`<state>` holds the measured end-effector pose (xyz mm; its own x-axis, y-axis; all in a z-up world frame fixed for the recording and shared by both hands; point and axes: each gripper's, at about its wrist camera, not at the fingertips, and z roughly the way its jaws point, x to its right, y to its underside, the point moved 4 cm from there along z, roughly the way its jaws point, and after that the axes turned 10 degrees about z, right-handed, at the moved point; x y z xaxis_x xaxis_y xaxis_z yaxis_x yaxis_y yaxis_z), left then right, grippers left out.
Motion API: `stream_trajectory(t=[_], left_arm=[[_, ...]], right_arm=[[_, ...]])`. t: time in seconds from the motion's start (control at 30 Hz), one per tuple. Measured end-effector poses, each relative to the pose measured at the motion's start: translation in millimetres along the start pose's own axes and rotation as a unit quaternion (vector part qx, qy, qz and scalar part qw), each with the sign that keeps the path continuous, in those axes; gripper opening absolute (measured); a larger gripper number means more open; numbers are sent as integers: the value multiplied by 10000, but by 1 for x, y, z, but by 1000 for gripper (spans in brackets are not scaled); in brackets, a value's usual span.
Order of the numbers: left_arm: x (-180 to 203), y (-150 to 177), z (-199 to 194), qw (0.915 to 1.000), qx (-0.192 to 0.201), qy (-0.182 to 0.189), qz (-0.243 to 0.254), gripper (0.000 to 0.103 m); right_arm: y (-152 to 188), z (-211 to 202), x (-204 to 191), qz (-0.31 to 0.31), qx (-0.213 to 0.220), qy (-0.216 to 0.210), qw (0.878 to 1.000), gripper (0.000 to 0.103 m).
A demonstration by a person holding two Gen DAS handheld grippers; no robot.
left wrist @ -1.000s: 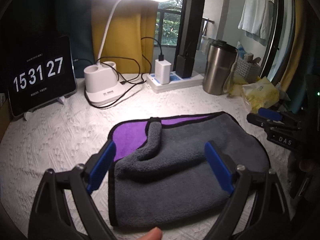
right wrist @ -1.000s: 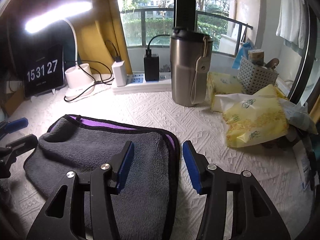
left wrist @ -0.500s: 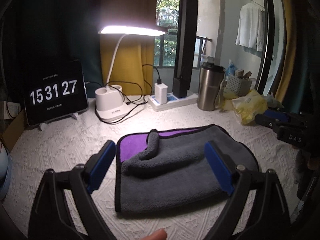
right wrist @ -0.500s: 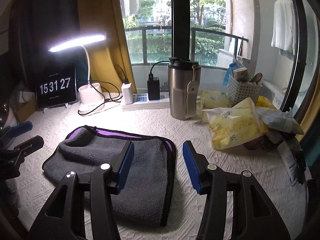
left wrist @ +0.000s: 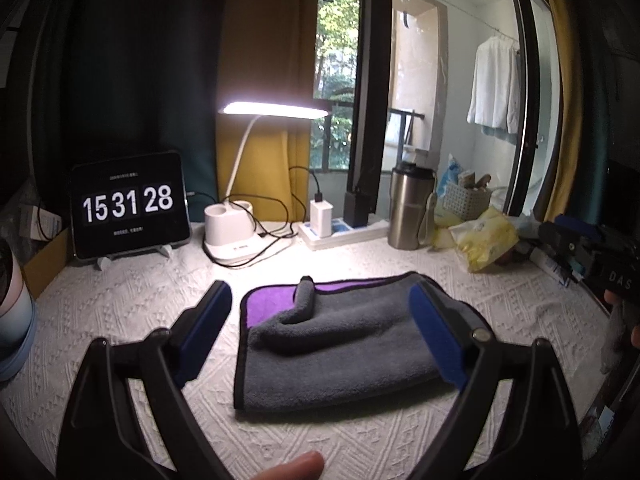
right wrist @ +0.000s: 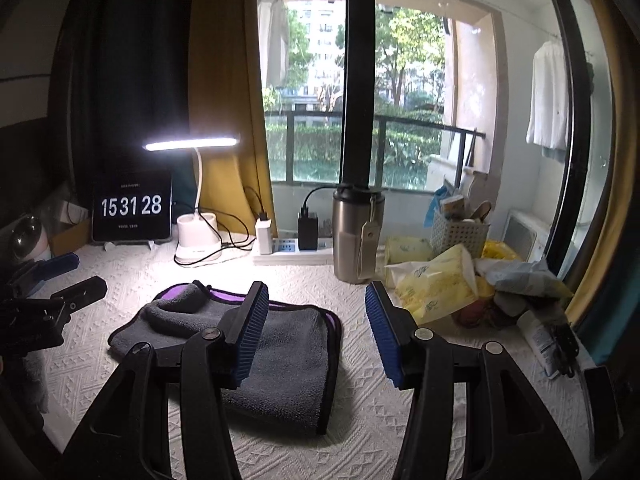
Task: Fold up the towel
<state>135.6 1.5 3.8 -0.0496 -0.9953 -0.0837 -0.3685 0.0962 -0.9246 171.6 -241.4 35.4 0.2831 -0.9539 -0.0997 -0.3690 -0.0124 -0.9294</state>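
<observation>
A grey towel with a purple inner side and black trim [left wrist: 344, 344] lies folded on the white textured cloth; it also shows in the right wrist view [right wrist: 288, 356]. One corner is rolled into a hump near its far left edge [left wrist: 305, 300]. My left gripper [left wrist: 320, 316] is open and empty, held above and short of the towel. My right gripper [right wrist: 316, 320] is open and empty, above the towel's right part. The right gripper also shows at the right edge of the left wrist view [left wrist: 588, 252], and the left gripper at the left edge of the right wrist view [right wrist: 56, 284].
At the back stand a tablet clock [left wrist: 129, 204], a lit desk lamp [left wrist: 236, 236], a power strip with chargers [left wrist: 340, 228] and a steel tumbler [left wrist: 410, 210]. Yellow packets [left wrist: 484, 240] and a basket [right wrist: 460, 232] crowd the right. A pale round container [left wrist: 12, 312] sits far left.
Both grippers have lifted up and pulled back from the towel, still open. The towel lies where it was. The clock has gone from 15:31:27 to 15:31:28.
</observation>
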Motion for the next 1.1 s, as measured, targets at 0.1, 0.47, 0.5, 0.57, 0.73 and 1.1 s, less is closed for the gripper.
stream_trajectory(t=[0.1, 0.47, 0.5, 0.57, 0.73, 1.1], left_arm=[[-2, 0, -10, 9998, 177, -84, -24, 91], [-3, 9, -38, 9981, 592, -150, 82, 91], [-3, 10, -40, 9980, 609, -162, 108, 92], [-2, 13, -44, 9977, 636, -187, 134, 92], [-6, 18, -58, 9965, 781, -274, 99, 92], [-14, 25, -88, 9933, 1079, -417, 7, 98]], right_arm=[[2, -9, 1, 5, 105, 20, 9999, 53], [11, -51, -8, -332, 686, 67, 9971, 53], [12, -56, -9, -382, 779, 74, 9962, 53], [14, -66, -11, -430, 916, 82, 9948, 53], [18, -79, -9, -370, 1028, 162, 9939, 53], [35, -102, -13, -418, 1117, 310, 9924, 54]])
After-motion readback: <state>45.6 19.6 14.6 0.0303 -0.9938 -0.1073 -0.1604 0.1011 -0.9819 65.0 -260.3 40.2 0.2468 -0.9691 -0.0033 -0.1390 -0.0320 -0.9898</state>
